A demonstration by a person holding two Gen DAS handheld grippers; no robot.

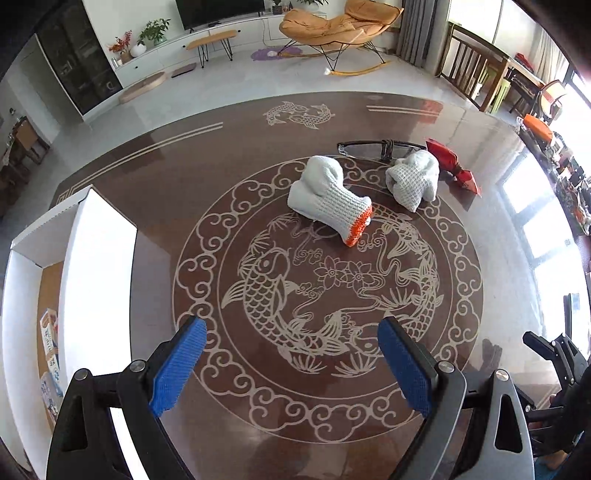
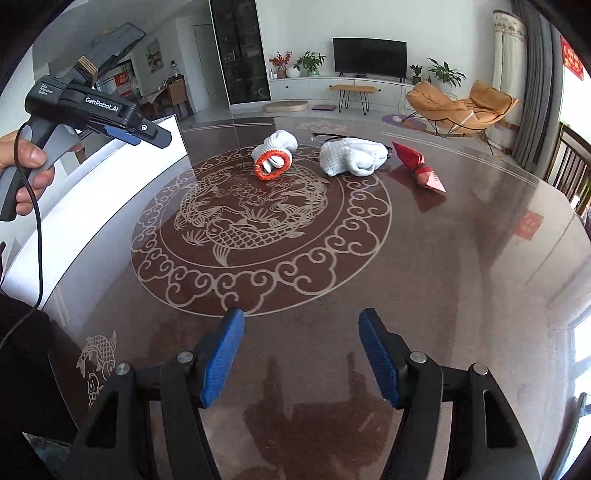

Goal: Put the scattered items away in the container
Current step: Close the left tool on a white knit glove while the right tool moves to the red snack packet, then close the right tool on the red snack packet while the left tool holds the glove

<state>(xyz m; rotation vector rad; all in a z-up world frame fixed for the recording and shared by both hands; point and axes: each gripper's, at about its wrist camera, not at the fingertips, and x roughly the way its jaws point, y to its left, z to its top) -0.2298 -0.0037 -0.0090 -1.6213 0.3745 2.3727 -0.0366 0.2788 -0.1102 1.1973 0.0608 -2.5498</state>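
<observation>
A rolled white glove with an orange cuff (image 1: 325,199) (image 2: 275,153) lies on the brown patterned table (image 1: 258,406). A second white knitted glove (image 1: 412,177) (image 2: 351,157) sits beside it. Behind them lie black glasses (image 1: 369,147) (image 2: 325,137), and to the right a red foil packet (image 1: 452,162) (image 2: 417,164). The white box (image 1: 99,236) (image 2: 122,192) stands at the table's left, with printed packets (image 1: 50,343) inside. My left gripper (image 1: 291,332) is open and empty over the fish pattern, well short of the gloves. My right gripper (image 2: 301,321) is also open and empty, near the table's front.
In the right wrist view a person's hand (image 2: 26,162) holds the left gripper (image 2: 147,133) above the box. Wooden chairs (image 2: 576,166) stand by the table's right edge. An orange rocking chair (image 1: 332,26) and a TV cabinet are across the room.
</observation>
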